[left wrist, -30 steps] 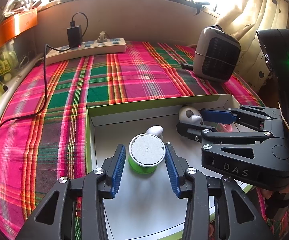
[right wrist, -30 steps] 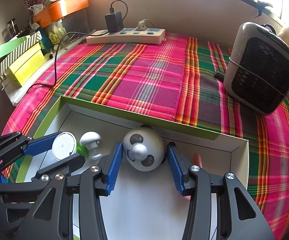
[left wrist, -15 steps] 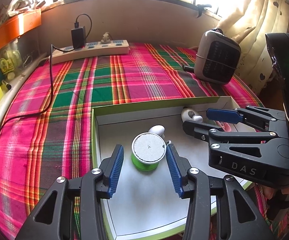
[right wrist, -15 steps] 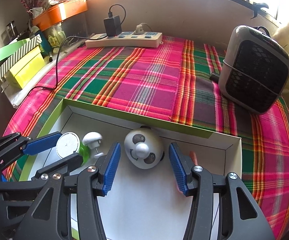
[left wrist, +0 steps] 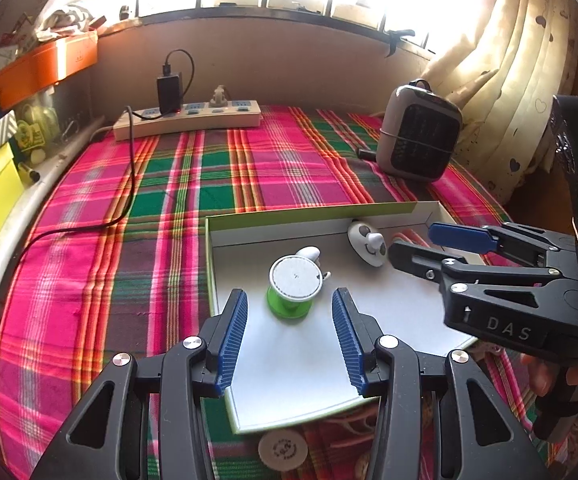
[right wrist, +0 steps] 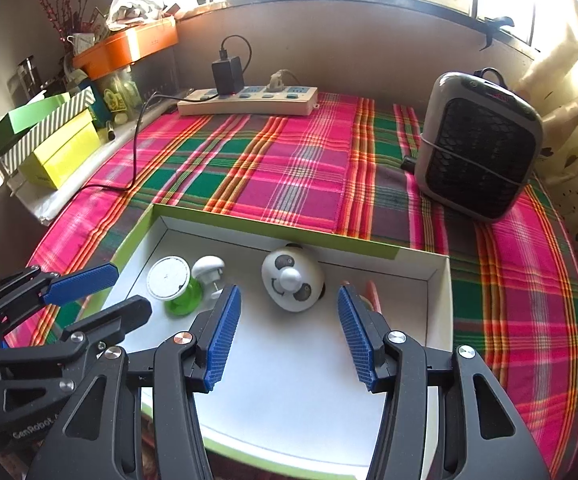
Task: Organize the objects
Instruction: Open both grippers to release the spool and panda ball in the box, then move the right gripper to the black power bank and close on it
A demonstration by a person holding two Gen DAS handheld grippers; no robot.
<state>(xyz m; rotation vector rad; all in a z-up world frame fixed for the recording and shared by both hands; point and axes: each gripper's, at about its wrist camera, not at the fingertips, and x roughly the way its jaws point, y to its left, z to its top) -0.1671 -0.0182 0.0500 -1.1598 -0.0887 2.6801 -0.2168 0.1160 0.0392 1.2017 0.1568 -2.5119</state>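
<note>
Plaid cloth (left wrist: 249, 184) covers the surface. White box (right wrist: 439, 304), green-edged, lies on it. Right gripper (left wrist: 417, 244), marked "DAS": jaws apart, empty. Left gripper (left wrist: 289, 340): jaws apart, empty. In the box: white panda-faced toy (right wrist: 293, 284); green spool (left wrist: 295, 286), white-topped, upright, beside a white mushroom-shaped piece (right wrist: 208, 270).
</note>
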